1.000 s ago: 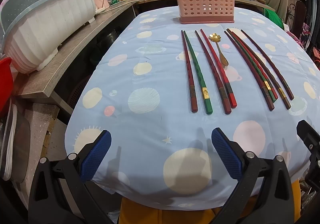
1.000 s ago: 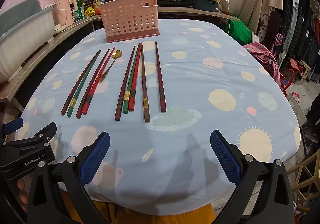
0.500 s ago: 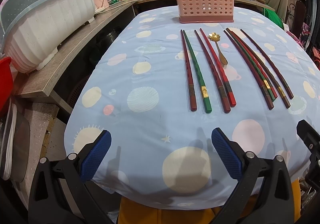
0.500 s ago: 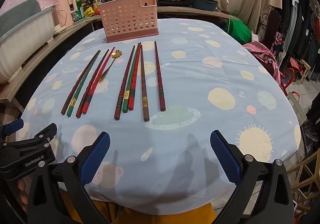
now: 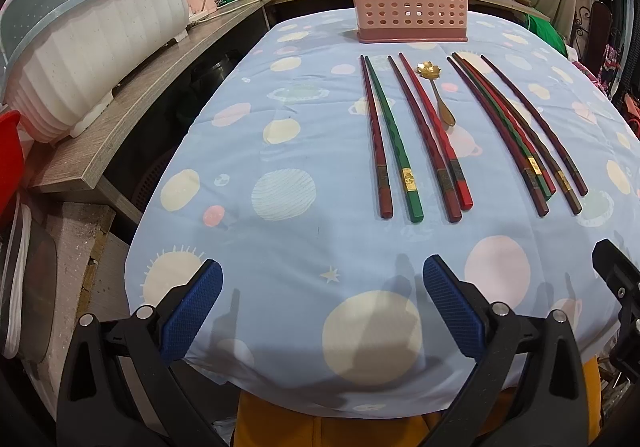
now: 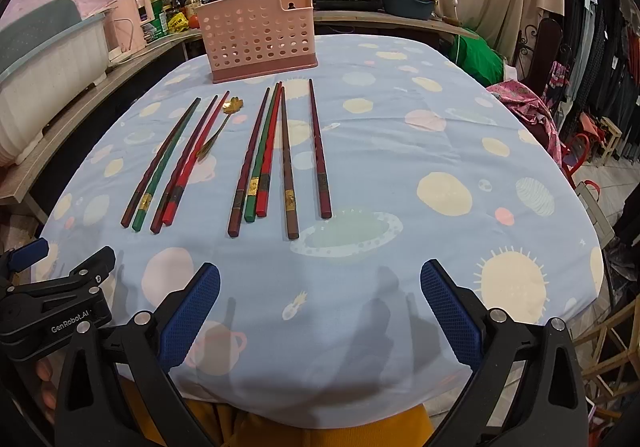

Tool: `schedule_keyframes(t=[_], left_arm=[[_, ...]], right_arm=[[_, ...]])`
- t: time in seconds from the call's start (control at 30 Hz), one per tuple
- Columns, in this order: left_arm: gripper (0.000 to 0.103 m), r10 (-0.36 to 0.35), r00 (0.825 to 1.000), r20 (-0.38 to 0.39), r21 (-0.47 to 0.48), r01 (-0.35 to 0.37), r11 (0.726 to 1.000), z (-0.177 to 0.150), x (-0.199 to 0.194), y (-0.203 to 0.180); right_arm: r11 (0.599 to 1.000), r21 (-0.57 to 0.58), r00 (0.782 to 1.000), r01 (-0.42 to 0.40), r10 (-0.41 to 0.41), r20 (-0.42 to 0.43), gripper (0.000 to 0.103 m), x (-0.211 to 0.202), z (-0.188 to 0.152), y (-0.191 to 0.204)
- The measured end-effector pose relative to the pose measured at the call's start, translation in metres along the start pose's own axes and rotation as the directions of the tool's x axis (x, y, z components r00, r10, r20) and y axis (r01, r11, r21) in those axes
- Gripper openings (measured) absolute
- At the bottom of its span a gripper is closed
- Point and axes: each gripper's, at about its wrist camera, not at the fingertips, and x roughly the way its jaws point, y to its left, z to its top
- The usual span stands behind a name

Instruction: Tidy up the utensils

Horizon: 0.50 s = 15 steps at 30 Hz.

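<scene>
Table edge: near rim of the table under the pale blue planet-print cloth [image 5: 288,247] runs just below both grippers, at 6 o'clock in each wrist view; the cloth drops off there over something yellow-orange.
Left margin: a grey wooden shelf [image 5: 132,103] with a white ribbed plastic tub [image 5: 92,59] flanks the table at 9 to 10 o'clock of the left view.
Right margin: in the right view the cloth lies bare from 1 to 4 o'clock, with clothes and stools beyond the rim.
Open room: bare cloth lies between the gripper tips and the utensils' near ends in both views.
Left gripper [image 5: 322,305]: blue-padded fingers spread wide, holding nothing, hovering over the near cloth.
Right gripper [image 6: 320,303]: spread wide too, empty; the left tool's black body shows at 8 o'clock of its view.
Chopsticks, left group [image 5: 400,139]: four red, dark red and green lacquered sticks, lying lengthwise at 12 to 1 o'clock of the left gripper, well apart from it.
Chopsticks, right group [image 6: 276,159]: five sticks, three close together and two to their right, at 11 to 12 o'clock of the right gripper, thick ends toward it.
Spoon: small gold flower-bowl spoon [image 5: 436,91] lies just right of the left group, its bowl at the far end.
Holder: pink perforated plastic utensil basket [image 5: 408,3] stands upright at the far edge, 12 o'clock, beyond the stick tips, apart from them.
</scene>
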Motion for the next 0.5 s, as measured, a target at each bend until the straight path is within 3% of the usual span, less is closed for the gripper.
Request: schedule_keyframes(t=[0.5], left_arm=[[0.096,0.000,1.000,-0.001,-0.001,0.000,1.000,-0.0006,0.0004,0.0001]], right_arm=[[1.000,0.002,1.000,-0.002,0.002,-0.005,0.096,0.0021,-0.0017,-0.0011]])
